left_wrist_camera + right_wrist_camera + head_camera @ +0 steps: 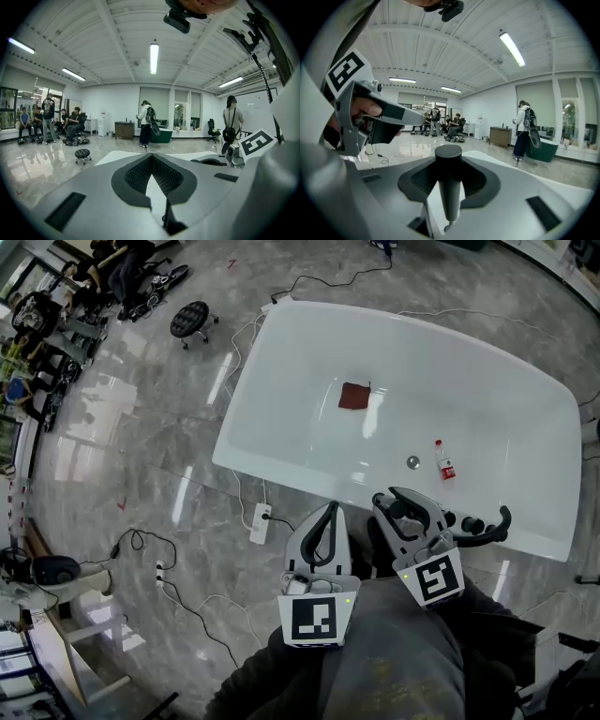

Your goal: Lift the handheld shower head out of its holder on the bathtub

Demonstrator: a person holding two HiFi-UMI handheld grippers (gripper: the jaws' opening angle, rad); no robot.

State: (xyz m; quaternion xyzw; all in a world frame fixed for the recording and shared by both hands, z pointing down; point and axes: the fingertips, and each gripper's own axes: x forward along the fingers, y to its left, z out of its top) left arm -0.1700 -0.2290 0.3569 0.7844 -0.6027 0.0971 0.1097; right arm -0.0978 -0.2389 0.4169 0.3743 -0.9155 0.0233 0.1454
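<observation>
Right tongs (405, 506): clenched on the shower head (449, 187). The pads flank its dark stem on both sides, and its round cap stands just above them.
Left tongs (323, 521): closed on nothing, tips together, just beside the right tongs and outside the near rim of the bathtub (300, 480).
Shower head: upright in the right tongs, over the bathtub's near rim, with its thin lower end hanging down through the gap between the jaws.
Holder: not made out in any view. If it is there, the right tongs hide it.
Black fittings (473, 524): on the same near rim of the bathtub, just along from the right tongs.
Inside the bathtub: a brown cloth (354, 396), a small bottle (443, 460) and the drain (412, 462), all well apart from the grip.
Step in hand: by my reading, the lift itself, with the grip made. Whether the stem has cleared its holder I cannot tell.
Next move: it calls for a straight pull upward along the stem's own line until the lower end is free. The clench should be firm, with slack allowed for any hose below. Only then should it be carried away from the bathtub's rim.
</observation>
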